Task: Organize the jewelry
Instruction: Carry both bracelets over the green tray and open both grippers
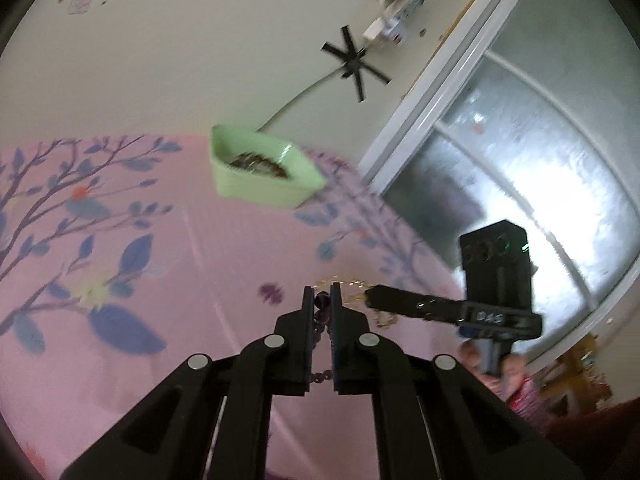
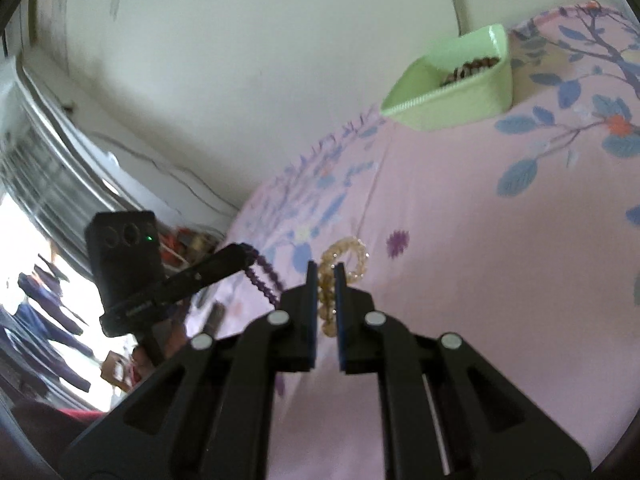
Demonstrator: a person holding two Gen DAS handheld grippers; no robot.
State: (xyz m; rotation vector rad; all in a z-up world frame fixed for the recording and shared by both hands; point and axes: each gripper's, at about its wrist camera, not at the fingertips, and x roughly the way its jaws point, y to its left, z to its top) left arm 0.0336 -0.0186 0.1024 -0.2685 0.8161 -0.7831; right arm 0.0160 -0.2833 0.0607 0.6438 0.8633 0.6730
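My left gripper (image 1: 322, 300) is shut on a purple bead bracelet (image 1: 321, 316) that hangs between its fingers; in the right wrist view the left gripper (image 2: 240, 254) holds the same bracelet (image 2: 262, 276). My right gripper (image 2: 327, 276) is shut on a yellow bead bracelet (image 2: 344, 260), and in the left wrist view the right gripper (image 1: 370, 296) shows beside the left one with the bracelet (image 1: 352, 286). A pale green box (image 1: 260, 172) holding brown beads sits at the far edge of the pink floral cloth (image 1: 120, 240), also in the right wrist view (image 2: 456, 88).
A cream wall with a taped power strip (image 1: 394, 24) and cable stands behind the cloth. A frosted window with a white frame (image 1: 520, 160) is to the right. Hanging clothes (image 2: 44, 320) show past the bed edge.
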